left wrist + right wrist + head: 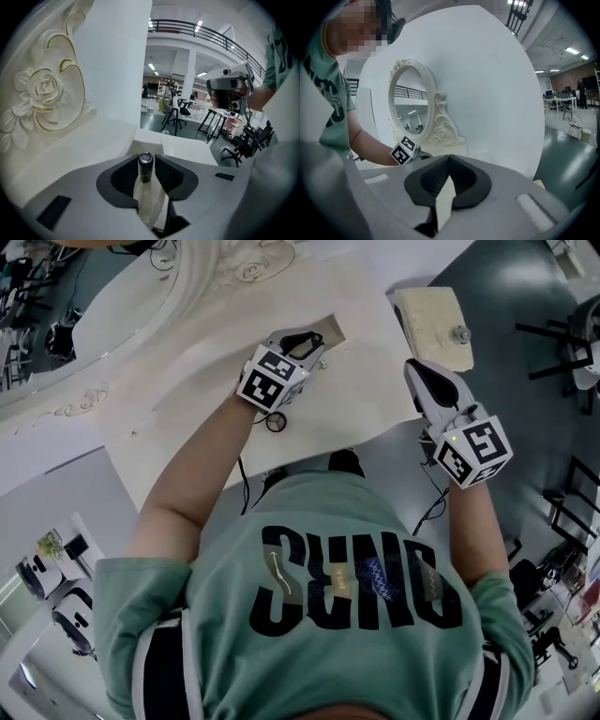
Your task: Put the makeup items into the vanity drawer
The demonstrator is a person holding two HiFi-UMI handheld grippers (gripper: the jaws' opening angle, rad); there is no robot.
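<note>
A small dark makeup tube (pixel 145 166) with a shiny cap stands upright between the pads of my left gripper (pixel 149 161), which is shut on it. In the head view the left gripper (pixel 314 338) hangs over the white vanity top (pixel 206 381), at its far right part. The cream drawer (pixel 433 306) with a metal knob (pixel 460 334) sticks out to the right of the vanity. My right gripper (pixel 417 371) hovers just in front of that drawer, its fingertips together and nothing in them; the right gripper view shows it (pixel 449 159) shut.
An oval mirror (pixel 410 105) in a carved white frame with a rose (pixel 44 91) stands at the vanity's back left. Grey floor (pixel 525 381) lies to the right, with black chairs (pixel 572 343) and desks beyond.
</note>
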